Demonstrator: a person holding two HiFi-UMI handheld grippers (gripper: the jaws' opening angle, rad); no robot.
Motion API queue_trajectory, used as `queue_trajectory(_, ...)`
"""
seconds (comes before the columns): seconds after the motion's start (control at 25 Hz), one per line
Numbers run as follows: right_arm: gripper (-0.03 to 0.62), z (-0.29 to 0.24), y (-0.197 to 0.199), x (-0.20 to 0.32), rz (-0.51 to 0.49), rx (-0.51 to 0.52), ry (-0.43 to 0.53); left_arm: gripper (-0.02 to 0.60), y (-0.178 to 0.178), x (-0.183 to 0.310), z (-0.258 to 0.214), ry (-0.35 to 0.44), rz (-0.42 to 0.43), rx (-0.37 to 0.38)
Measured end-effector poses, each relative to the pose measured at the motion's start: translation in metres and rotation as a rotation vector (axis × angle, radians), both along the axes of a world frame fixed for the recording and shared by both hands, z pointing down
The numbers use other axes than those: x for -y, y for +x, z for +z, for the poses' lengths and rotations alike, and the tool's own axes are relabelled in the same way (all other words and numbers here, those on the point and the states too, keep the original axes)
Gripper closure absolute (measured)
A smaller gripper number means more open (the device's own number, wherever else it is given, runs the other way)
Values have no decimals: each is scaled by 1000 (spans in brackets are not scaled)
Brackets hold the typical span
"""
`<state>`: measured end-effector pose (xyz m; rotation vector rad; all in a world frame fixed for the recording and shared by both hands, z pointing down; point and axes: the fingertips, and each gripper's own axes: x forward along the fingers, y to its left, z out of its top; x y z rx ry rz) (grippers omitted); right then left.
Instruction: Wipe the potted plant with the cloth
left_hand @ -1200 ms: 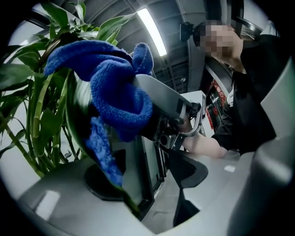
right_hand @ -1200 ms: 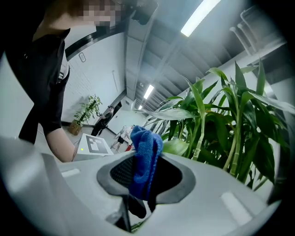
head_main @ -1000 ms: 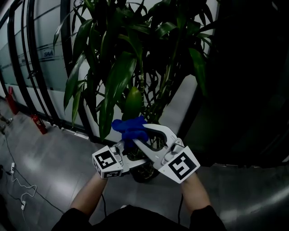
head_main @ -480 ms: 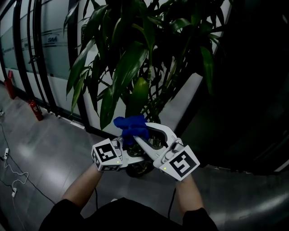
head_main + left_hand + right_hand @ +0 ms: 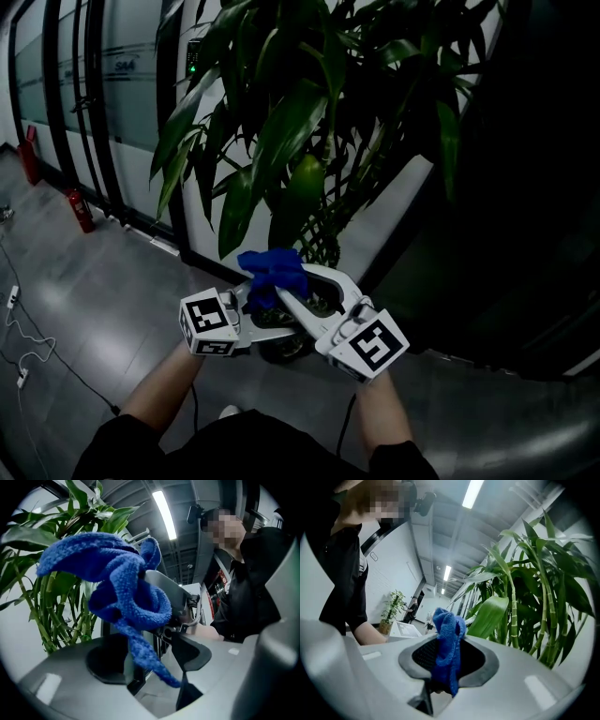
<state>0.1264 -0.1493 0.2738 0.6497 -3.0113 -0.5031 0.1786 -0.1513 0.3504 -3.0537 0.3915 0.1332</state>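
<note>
A blue cloth [image 5: 272,272] is bunched at the tips of both grippers, just below a broad green leaf [image 5: 300,192] of the tall potted plant [image 5: 281,131]. My right gripper [image 5: 278,289] is shut on the cloth [image 5: 447,644], which sticks up between its dark pads [image 5: 476,660]. My left gripper [image 5: 255,306] points in from the left with its jaws open. In the left gripper view the cloth [image 5: 122,588] hangs in front of it and one strand trails between the left gripper [image 5: 150,665] jaws without being pinched. The dark pot [image 5: 286,347] shows beneath the grippers.
A glass wall with dark frames [image 5: 103,112] runs behind the plant. Two red fire extinguishers [image 5: 78,208] stand by it. A cable [image 5: 19,366] lies on the grey floor at left. A dark wall [image 5: 525,187] fills the right side. Bamboo-like stalks [image 5: 525,620] crowd the plant's middle.
Both grippers have sunk a little together, and the right one has rolled slightly. The cloth stays in the same grip. The plant now sits further right in the head view.
</note>
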Motion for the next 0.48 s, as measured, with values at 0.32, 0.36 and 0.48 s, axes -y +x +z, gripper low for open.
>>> queue_trajectory(0.32, 482, 8, 10, -16, -60, 115, -91, 284, -12, -10, 14, -48, -28, -2)
queue_trajectory(0.36, 482, 7, 14, -19, -64, 138, -99, 284, -11, -11, 16, -59, -29, -5)
queue_trajectory(0.48, 482, 3, 25, -26, -74, 198, -120, 284, -5, -14, 24, -83, -33, -9)
